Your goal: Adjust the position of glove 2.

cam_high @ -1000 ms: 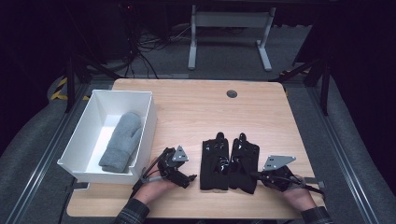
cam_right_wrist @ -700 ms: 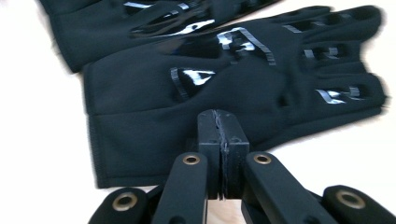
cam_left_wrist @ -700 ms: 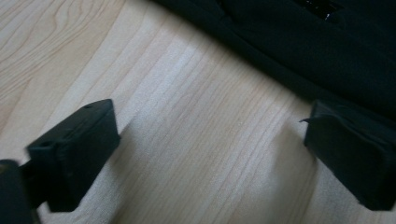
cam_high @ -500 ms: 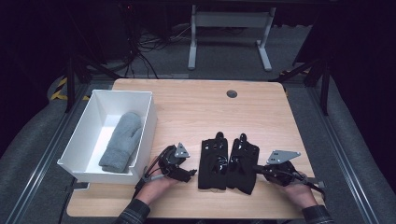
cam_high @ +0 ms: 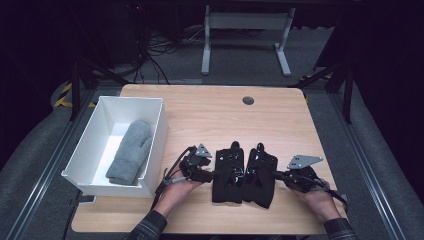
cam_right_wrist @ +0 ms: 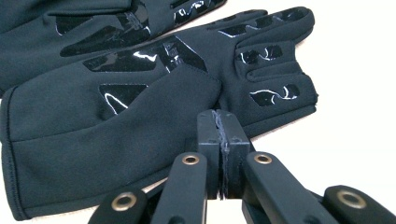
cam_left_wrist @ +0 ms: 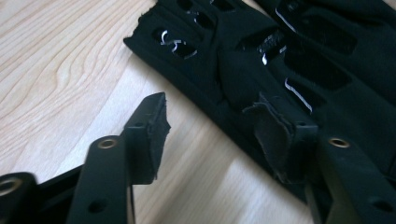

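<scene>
Our left gripper [cam_left_wrist: 210, 126] has its fingers [cam_left_wrist: 149, 126] spread wide, one pad on the bare worktop [cam_left_wrist: 56, 70] and the other resting on the edge of the left black glove [cam_left_wrist: 243, 70], gripping nothing. Our right gripper [cam_right_wrist: 223, 140] has its fingers [cam_right_wrist: 208, 140] pressed flat together, nothing between them, just beside the right black glove [cam_right_wrist: 140, 107]. From above, our left hand [cam_high: 175, 192] and right hand [cam_high: 317, 202] rest low on the near edge, each gripper aimed inward at the pair of gloves lying side by side, touching. Glossy patches mark the palms; we can read no writing. A white bin [cam_high: 150, 150] holds a grey mitten [cam_high: 131, 150].
</scene>
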Tool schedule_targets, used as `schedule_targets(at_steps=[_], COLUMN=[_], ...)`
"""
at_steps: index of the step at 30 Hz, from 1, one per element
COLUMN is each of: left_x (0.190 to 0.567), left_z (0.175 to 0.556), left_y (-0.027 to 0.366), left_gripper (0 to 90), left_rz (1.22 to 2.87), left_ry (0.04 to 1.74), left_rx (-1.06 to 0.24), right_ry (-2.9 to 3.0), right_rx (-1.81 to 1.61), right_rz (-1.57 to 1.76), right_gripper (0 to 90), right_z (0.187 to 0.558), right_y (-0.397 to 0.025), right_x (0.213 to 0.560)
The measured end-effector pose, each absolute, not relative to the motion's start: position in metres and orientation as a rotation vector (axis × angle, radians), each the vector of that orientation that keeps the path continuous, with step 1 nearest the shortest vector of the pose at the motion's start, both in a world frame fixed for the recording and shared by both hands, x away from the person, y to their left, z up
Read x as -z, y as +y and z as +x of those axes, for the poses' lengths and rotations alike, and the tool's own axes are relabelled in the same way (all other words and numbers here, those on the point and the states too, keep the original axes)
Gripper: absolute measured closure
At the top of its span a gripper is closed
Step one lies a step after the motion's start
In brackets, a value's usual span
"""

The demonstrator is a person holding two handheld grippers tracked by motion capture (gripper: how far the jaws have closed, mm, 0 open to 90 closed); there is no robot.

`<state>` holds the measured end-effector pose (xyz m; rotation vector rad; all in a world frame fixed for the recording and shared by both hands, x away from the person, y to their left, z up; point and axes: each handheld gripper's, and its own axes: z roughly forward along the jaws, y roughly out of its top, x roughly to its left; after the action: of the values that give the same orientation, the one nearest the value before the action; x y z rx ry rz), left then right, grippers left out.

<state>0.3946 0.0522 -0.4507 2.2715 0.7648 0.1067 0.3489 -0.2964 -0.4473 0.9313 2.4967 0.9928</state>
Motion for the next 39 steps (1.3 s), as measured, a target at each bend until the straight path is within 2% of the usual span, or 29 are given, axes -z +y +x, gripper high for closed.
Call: schedule_targets(at_steps=[9, 12, 16, 17, 19, 21, 39], left_x=[0.46, 0.459, 0.459, 0.459, 0.458, 0.458, 0.419], left_z=[0.401, 0.401, 0.4, 0.401, 0.403, 0.404, 0.42], left_y=[0.043, 0.041, 0.039, 0.039, 0.04, 0.041, 0.052], left_gripper=[50.5, 57.5, 76.0, 76.0, 83.7, 86.8, 87.9], left_rz=[2.278, 2.288, 2.294, 2.299, 2.295, 2.284, 2.126], left_ry=[0.791, 0.785, 0.786, 0.781, 0.791, 0.805, 0.825], left_rx=[-0.094, -0.105, -0.1, -0.091, -0.063, -0.056, 0.026], right_ry=[2.506, 2.505, 2.502, 2.501, 2.501, 2.509, 2.544], right_rx=[-0.972, -0.971, -0.967, -0.967, -0.964, -0.969, -0.986], right_rz=[0.924, 0.922, 0.918, 0.917, 0.915, 0.907, 0.863], right_gripper=[90.0, 89.9, 90.0, 89.9, 90.0, 90.0, 90.0], right_z=[0.353, 0.353, 0.353, 0.353, 0.353, 0.352, 0.356], right_y=[-0.294, -0.294, -0.293, -0.293, -0.293, -0.292, -0.277], right_x=[0.454, 0.455, 0.455, 0.455, 0.455, 0.455, 0.455])
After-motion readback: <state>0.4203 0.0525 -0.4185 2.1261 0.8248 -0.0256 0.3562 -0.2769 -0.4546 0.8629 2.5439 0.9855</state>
